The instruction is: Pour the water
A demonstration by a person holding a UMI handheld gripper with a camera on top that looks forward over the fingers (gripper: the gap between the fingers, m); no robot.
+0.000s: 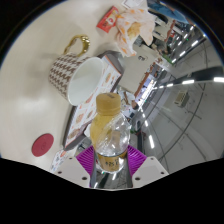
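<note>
While I am holding the bottle [108, 128] tipped forward in the lower middle of the frame, my gripper [111, 163] is clamping it, both purple pads [92, 159] pressing on its clear body from either side. It looks like a small plastic bottle with yellowish liquid showing inside, its neck pointing up the frame toward the mug [82, 76].

Just beyond the neck, slightly left of centre, the mug is standing on the pale worktop [35, 95]; it has a houndstooth pattern on the outside, a white inside and a golden handle on its far side. The mouth of the bottle seems to be reaching over or just at the near rim, though I cannot tell whether liquid is running yet.

To pour well, I am judging that I should be keeping the grip firm, since a thin bottle can squeeze and spurt. I should be rolling my wrist slowly, keeping the mouth above the opening rather than touching the rim, and watching the level rise.

Low at the left, near my fingers, a small red round thing [41, 145] is lying on the worktop. Farther off, at the upper middle, a packet with red print [125, 24] is lying beyond the mug. On the right a shiny metal surface [185, 95] is curving away.
</note>
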